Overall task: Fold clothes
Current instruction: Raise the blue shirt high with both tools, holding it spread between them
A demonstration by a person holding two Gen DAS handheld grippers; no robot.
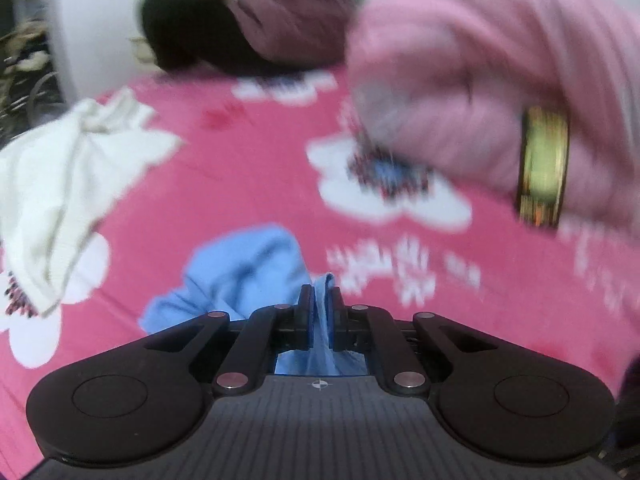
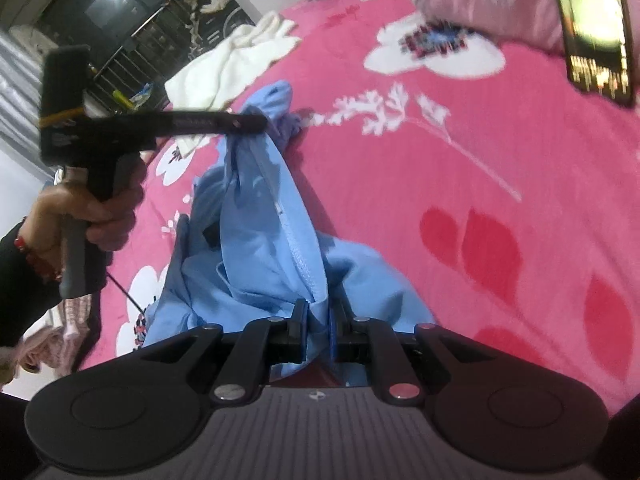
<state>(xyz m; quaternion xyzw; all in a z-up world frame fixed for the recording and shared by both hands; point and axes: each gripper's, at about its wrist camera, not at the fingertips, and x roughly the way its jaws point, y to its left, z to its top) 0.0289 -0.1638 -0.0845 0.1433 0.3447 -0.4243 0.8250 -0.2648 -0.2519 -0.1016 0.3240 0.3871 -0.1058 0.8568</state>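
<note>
1. Right now I am pinching the blue shirt [image 2: 256, 248] with both grippers; it is lying bunched on the pink blanket [image 2: 460, 184], partly lifted.
2. My left gripper [image 1: 320, 300] is pressed together on a blue fold, its jaws nearly meeting with cloth between them.
3. My right gripper [image 2: 318, 312] is clamping a hemmed edge of the same shirt.
4. The stretch of shirt between my grippers is running as a long ridge from my right gripper up and away toward the left one, the hem following that line.
5. Only the right wrist view is showing my left hand [image 2: 92, 216] gripping its handle and the left gripper's tip at the shirt's far end.
6. The left wrist view alone is showing a dark heap [image 1: 192, 36] by the wall; both are showing a white garment [image 1: 68, 168] and pink clothes [image 1: 500, 60], blurred.
</note>
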